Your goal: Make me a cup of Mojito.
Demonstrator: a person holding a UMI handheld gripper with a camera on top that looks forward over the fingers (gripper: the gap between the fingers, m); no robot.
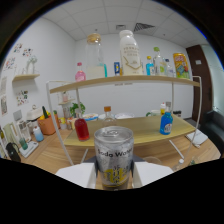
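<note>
Since my gripper (pixel 114 176) is already clenched on the soda water can (pixel 114 156), held up in front of the wooden shelf's (pixel 145 131) front edge, I'd say keep it level and squeeze gently so nothing sloshes or dents

An office room: tiled ceiling with air vent (pixel 144 26), wooden bottle shelf (pixel 125 80).
</note>
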